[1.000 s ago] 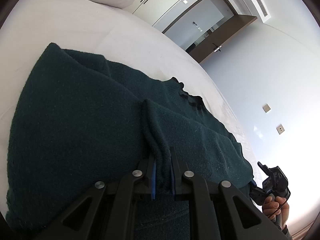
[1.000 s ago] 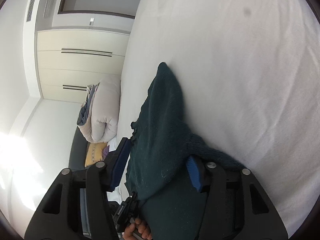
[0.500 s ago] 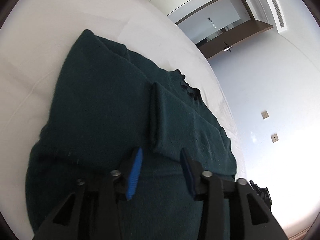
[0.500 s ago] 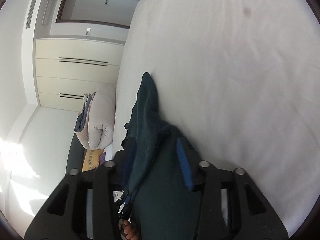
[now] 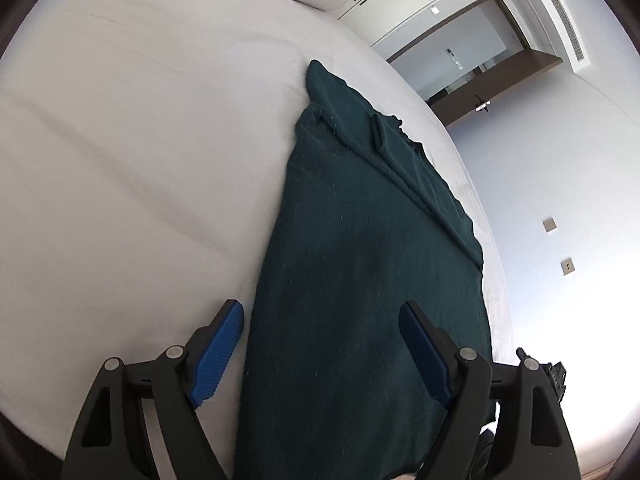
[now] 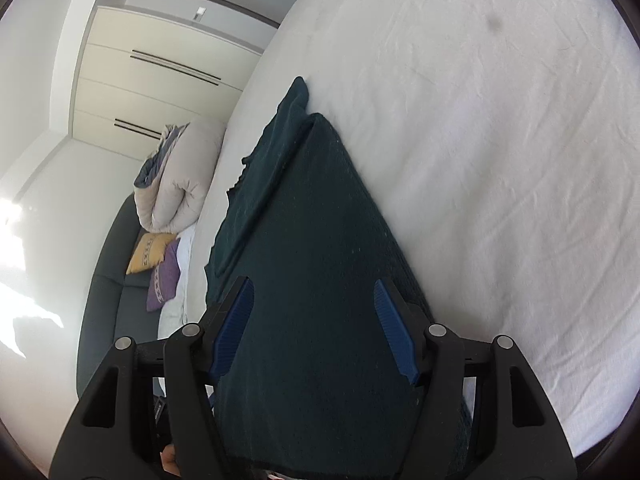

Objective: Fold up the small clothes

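A dark green knit sweater lies folded into a long strip on the white bed sheet. It also shows in the right wrist view. My left gripper is open, its blue pads standing on either side of the sweater's near end, holding nothing. My right gripper is open too, its pads spread above the sweater's other near end. A folded-in sleeve lies along the strip's far side in both views.
A rolled beige duvet lies at the bed's head, with yellow and purple cushions on a dark sofa beside it. A wardrobe and a doorway stand beyond. The other gripper's handle shows at the bed edge.
My left gripper let go of the sweater fold and opened wide. My right gripper stayed open. Both drew back, and the sweater now lies as a narrower strip.
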Demonstrator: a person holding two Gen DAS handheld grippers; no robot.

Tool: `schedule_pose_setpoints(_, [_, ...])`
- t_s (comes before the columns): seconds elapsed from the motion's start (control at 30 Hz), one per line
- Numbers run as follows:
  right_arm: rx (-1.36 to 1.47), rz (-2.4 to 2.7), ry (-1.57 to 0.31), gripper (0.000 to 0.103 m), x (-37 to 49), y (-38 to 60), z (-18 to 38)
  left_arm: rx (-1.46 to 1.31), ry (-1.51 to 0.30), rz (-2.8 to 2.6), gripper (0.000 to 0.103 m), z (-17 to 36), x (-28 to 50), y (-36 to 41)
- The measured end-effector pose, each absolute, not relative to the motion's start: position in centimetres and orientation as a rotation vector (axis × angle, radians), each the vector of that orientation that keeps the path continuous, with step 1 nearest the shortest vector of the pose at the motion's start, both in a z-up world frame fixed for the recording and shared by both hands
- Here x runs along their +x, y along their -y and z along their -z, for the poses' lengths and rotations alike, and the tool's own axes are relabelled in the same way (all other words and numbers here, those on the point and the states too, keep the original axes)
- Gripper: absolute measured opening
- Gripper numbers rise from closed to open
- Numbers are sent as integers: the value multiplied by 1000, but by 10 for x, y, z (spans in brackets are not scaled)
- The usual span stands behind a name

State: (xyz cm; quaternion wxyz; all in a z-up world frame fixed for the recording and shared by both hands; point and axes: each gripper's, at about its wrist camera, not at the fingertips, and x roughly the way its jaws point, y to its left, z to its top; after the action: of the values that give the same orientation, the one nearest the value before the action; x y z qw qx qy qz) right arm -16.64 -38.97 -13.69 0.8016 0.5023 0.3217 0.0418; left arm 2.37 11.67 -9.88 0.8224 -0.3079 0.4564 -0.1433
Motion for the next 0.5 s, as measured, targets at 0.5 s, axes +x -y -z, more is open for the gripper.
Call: schedule_pose_setpoints(0.5, [1002, -74, -741, 62, -245, 390, 130, -498, -1085, 318, 71, 101, -9, -111])
